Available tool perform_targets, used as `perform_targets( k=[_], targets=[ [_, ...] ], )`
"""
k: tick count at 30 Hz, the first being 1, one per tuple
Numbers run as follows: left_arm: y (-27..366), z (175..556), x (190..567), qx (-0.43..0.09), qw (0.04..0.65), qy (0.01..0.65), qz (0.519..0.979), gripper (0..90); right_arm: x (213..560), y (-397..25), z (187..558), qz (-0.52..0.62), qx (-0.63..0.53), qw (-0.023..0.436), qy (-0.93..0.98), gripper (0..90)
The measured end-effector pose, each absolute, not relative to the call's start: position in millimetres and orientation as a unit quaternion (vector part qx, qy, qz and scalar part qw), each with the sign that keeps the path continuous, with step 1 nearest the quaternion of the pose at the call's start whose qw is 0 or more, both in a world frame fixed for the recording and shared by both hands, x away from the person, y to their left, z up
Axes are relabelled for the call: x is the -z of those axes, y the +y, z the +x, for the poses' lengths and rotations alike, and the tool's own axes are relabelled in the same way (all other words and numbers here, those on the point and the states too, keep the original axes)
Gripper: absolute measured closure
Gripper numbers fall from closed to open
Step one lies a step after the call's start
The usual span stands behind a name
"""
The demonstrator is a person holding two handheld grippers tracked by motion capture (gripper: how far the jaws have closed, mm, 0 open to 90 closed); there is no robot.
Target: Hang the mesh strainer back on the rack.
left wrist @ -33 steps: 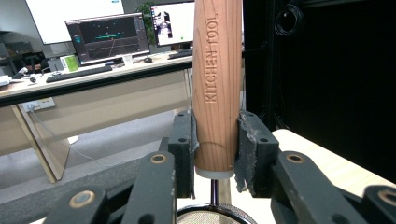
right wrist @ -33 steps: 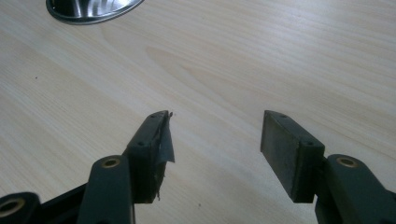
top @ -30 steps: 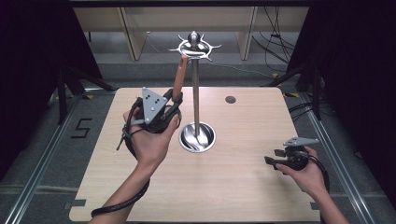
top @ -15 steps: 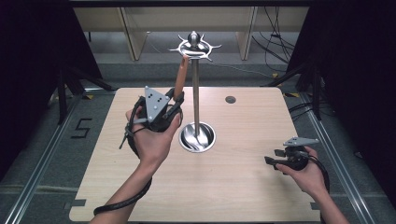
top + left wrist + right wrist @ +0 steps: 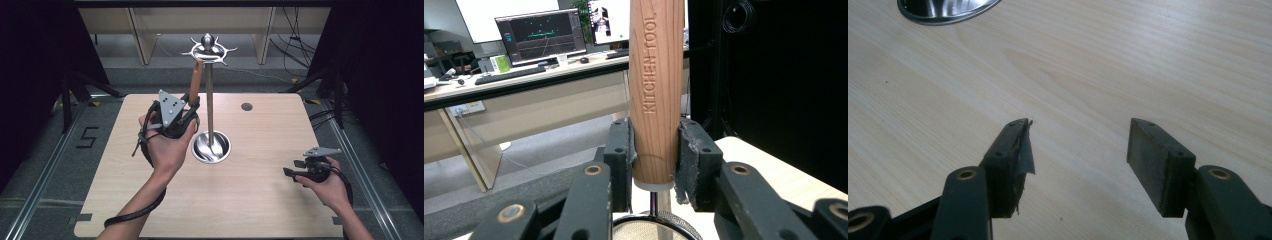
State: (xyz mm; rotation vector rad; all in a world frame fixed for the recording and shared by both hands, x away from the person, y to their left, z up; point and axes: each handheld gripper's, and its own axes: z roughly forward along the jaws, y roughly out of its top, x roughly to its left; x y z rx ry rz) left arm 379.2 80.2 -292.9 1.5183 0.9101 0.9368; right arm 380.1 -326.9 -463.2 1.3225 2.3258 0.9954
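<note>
between hand-held gripper (image 5: 655, 165) pads — wooden handle (image 5: 656, 90)

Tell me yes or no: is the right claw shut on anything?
No, the right claw stands open over the bare wooden table, with nothing between its jaws.

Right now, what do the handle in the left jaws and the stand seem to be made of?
The handle looks like unpainted wood: reddish grain lines and engraved words "KITCHEN TOOL". The stand looks like polished metal, probably steel: its round base mirrors light.
</note>
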Motion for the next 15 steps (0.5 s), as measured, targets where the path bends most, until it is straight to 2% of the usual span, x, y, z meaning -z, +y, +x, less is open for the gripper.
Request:
perform_targets(
  k=[15],
  targets=[
    [73.8, 385.5, 292.8, -0.4, 0.529, 0.385, 0.642, 67.7, 463.2, -327.1, 380.1, 0.458, -0.346, 0.143, 0.806, 43.1]
  ],
)
